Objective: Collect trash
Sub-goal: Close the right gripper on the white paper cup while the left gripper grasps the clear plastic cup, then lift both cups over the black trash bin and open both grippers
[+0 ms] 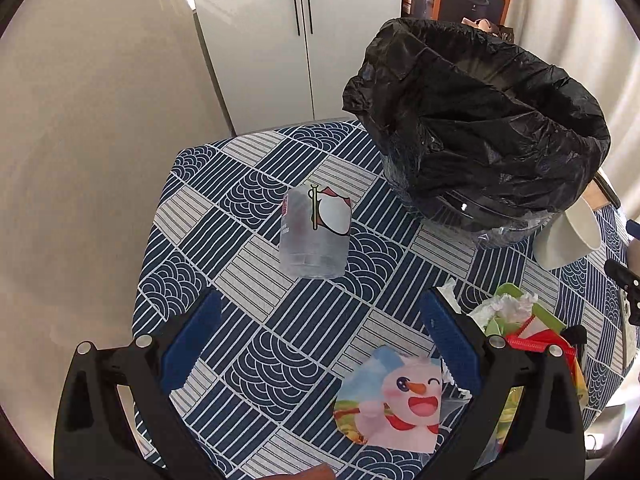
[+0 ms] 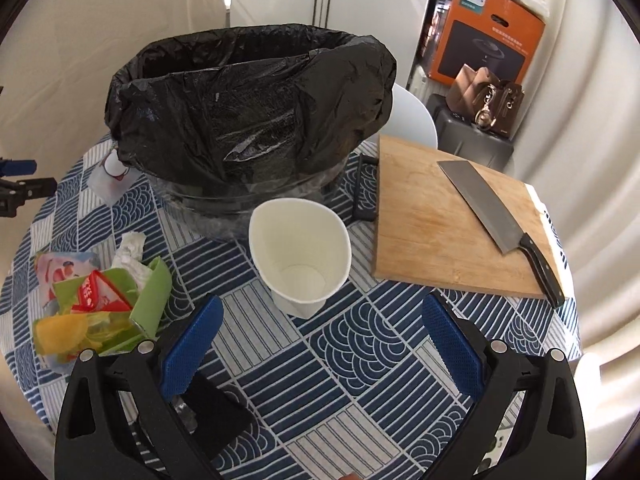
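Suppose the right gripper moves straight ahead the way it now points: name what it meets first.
Probably the white paper cup, standing just ahead of the open right gripper; the bag-lined bin lies behind it.

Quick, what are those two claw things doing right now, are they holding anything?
Left gripper: open, holding nothing, above the table with the plastic cup ahead.
Right gripper: open, holding nothing, with the white paper cup just ahead.

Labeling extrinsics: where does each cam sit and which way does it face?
Left wrist: on the left hand-held gripper, looking down its open blue fingers at the plastic cup; the right gripper's tip pokes in at far right.
Right wrist: on the right hand-held gripper, open, facing the paper cup and cutting board.
Shared: trash bin, wrapper pile, patterned tablecloth.
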The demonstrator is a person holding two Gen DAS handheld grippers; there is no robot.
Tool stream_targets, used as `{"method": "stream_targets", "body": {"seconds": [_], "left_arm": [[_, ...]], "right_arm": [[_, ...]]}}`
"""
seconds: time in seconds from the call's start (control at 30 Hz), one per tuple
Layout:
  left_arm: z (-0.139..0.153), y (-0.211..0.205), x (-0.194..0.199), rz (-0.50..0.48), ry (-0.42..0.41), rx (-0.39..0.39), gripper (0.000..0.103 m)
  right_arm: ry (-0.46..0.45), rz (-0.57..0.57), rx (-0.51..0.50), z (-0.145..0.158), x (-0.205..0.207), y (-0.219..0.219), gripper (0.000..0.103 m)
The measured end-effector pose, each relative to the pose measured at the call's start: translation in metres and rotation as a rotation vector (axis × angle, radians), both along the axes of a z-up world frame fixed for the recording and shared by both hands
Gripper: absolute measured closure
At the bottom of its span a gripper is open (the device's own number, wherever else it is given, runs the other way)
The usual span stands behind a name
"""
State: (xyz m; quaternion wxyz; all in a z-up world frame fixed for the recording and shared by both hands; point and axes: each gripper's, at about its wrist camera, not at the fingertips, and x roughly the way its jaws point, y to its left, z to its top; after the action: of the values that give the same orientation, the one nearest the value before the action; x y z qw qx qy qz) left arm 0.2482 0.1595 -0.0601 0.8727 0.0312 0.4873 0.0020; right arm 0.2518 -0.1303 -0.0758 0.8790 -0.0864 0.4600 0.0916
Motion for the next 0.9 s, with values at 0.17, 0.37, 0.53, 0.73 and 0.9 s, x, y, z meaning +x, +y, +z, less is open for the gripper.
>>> {"method": "stream_targets", "body": {"seconds": [0.17,0.37,0.53,0.73,0.9], "left_arm": [[-0.027,0.014,0.034,-0.046,0.044,-0.023,0.006],[-0.056,0.015,0.068,-0.098,0.087,-0.007,0.006],[-0.076,0.020,0.084,-0.099,0.112,-0.019,0.006],[-0.080,0.019,0.097,-0.110,0.084,-0.027,0.008],[-0.077,0.007,0.095,-0.146,0.058,0.012,0.045]], "right_arm": [[0.062,0.017,0.017,-0.020,0.019,0.008,0.008],[0.121,0.029,-0.011,-0.045,0.036,0.020,0.009],[0.123,0.011,0.067,-0.049,0.043,0.016,0.009],[0.112,-0.005,0.118,-0.048,0.049,0.009,0.048],[0.114,0.031,0.122,-0.044,0.049,0.010,0.058]]}}
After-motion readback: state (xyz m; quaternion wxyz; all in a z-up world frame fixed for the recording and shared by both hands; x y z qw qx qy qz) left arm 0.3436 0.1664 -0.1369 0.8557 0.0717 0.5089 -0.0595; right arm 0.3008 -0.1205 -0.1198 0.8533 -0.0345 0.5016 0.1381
